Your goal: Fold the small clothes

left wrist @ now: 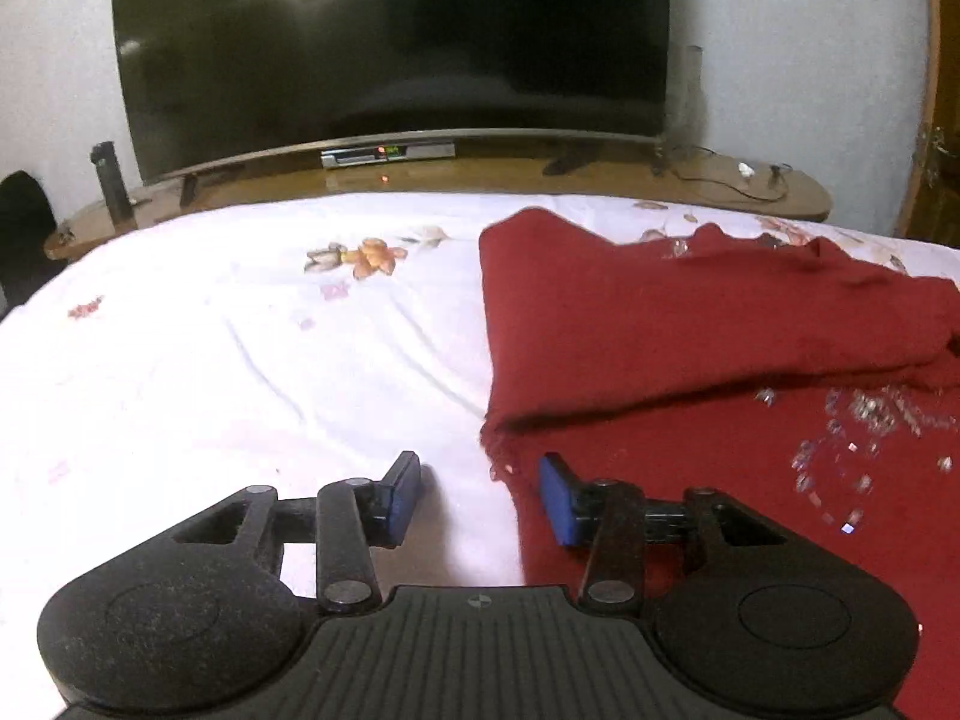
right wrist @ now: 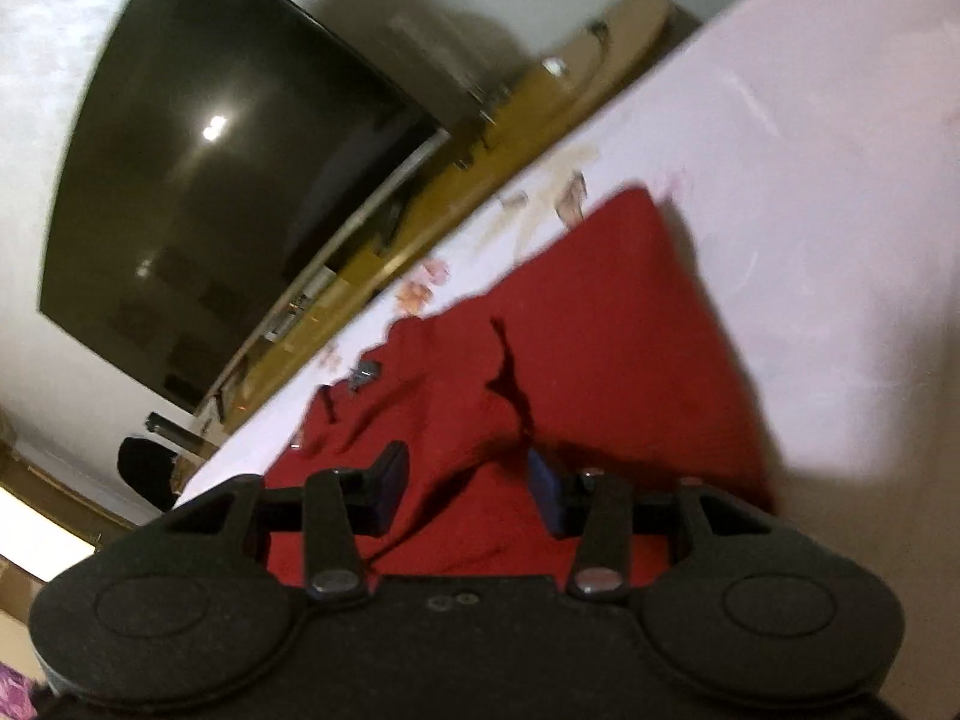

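Observation:
A dark red garment [left wrist: 690, 330] with silver sequins lies on the white floral bedsheet [left wrist: 240, 360], with one part folded over the rest. My left gripper [left wrist: 480, 495] is open at the garment's left edge, its left finger over the sheet and its right finger over the red cloth. In the tilted, blurred right wrist view the same red garment [right wrist: 570, 330] fills the middle. My right gripper [right wrist: 468, 489] is open just above the cloth, which shows between its fingers. I see no cloth held in either one.
A large dark TV [left wrist: 390, 42] stands on a wooden shelf [left wrist: 480, 174] beyond the far edge of the bed, with a set-top box [left wrist: 387, 155] under it. A dark bottle [left wrist: 111, 180] stands at the shelf's left end, cables at its right.

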Available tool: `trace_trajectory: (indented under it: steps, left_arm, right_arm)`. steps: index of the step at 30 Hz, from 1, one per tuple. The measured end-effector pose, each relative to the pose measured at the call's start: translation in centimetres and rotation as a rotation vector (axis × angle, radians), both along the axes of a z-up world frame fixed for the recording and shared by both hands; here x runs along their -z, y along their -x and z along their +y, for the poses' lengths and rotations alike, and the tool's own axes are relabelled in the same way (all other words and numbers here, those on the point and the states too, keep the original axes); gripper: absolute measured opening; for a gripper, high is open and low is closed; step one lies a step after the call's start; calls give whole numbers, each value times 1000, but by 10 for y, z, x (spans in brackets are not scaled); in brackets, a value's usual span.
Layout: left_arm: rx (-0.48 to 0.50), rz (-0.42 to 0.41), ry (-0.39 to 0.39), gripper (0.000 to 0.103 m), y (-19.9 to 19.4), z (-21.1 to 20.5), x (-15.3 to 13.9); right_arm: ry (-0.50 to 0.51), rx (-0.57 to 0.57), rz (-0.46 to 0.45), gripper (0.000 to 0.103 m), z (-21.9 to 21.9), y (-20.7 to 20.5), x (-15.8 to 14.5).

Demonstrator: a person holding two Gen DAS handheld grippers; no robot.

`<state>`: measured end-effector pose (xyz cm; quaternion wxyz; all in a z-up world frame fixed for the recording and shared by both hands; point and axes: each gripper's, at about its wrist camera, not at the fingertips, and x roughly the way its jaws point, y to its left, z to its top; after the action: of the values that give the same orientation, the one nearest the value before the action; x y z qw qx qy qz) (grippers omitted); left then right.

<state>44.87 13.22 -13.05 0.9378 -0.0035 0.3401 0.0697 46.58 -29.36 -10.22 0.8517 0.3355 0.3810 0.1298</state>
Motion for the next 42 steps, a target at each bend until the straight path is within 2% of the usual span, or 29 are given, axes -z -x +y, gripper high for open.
trace_trajectory:
  steps: [4, 5, 7, 8, 11, 13, 16, 19, 21, 24, 28, 33, 39, 40, 42]
  left_arm:
    - [13, -24, 26, 44, -11, 3, -3]
    - [17, -25, 41, 36, -6, 10, 1]
    - [25, -32, 83, 25, -1, 19, 8]
    - [35, -35, 81, 16, -5, 18, 8]
    - [61, -36, 96, 5, -9, 18, 11]
    - [42, -46, 150, 4, -11, 24, 12]
    - [-17, -66, 252, 4, -7, 39, 18]
    - [-19, -66, 272, 4, -7, 41, 21]
    - [-12, -60, 259, 4, -8, 39, 22]
    - [-11, -50, 262, 4, -8, 39, 21]
    - [-1, -37, 257, 4, -9, 41, 19]
    - [-10, -47, 268, 4, -7, 41, 20]
    - [-23, -62, 273, 4, -6, 41, 23]
    - [-24, -63, 274, 4, -6, 41, 23]
    - [-26, -61, 272, 4, -5, 41, 23]
  right_arm:
    - [18, 5, 3, 43, 9, -5, 4]
    - [24, 7, -1, 42, 12, -6, 3]
    - [33, 14, -1, 32, 13, -8, 6]
    - [41, 18, 1, 24, 14, -9, 6]
    - [80, 20, 5, 7, 15, -11, 7]
    - [115, 2, -14, 6, 18, -12, 1]
    - [194, -32, -158, 5, 27, 5, -34]
    - [229, -29, -269, 5, 26, 31, -59]
    - [276, -22, -243, 5, 25, 36, -52]
    - [275, -7, -79, 5, 17, 27, -19]
    - [273, -7, -85, 5, 20, 35, -16]
    - [290, -17, -182, 5, 24, 39, -37]
    - [292, -45, -422, 5, 35, 42, -89]
    - [301, -36, -414, 5, 33, 40, -85]
    - [336, -9, -220, 5, 26, 24, -50]
